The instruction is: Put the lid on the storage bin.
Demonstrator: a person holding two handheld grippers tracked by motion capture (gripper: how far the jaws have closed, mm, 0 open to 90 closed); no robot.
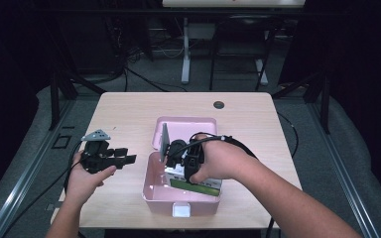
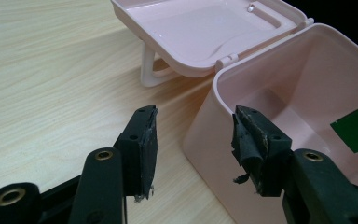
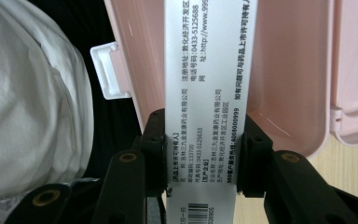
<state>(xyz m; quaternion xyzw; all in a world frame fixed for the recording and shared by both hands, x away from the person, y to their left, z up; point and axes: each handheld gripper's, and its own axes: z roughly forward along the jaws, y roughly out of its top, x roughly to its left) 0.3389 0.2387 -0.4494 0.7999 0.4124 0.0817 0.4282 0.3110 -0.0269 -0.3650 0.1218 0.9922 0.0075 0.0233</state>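
A pink plastic box (image 1: 151, 193) stands open near the table's front edge, its lid (image 1: 186, 126) folded back behind it. My right gripper (image 1: 184, 157) reaches into the box, shut on a white and green medicine carton (image 1: 198, 184). In the right gripper view the carton (image 3: 205, 93), printed with text and a barcode, is clamped between the two pads of the right gripper (image 3: 204, 154), inside the pink box (image 3: 289, 70). My left gripper (image 1: 125, 154) hovers open just left of the box. Nothing sits between the jaws of the left gripper (image 2: 196, 140), which point at the box's wall (image 2: 279, 79).
A white latch (image 1: 182, 210) sits on the box's front wall. The lid (image 2: 200, 28) rests on its white handle (image 2: 148, 70). A round dark grommet (image 1: 219, 104) marks the table's far edge. A person's white shirt (image 3: 32, 93) is close behind the box.
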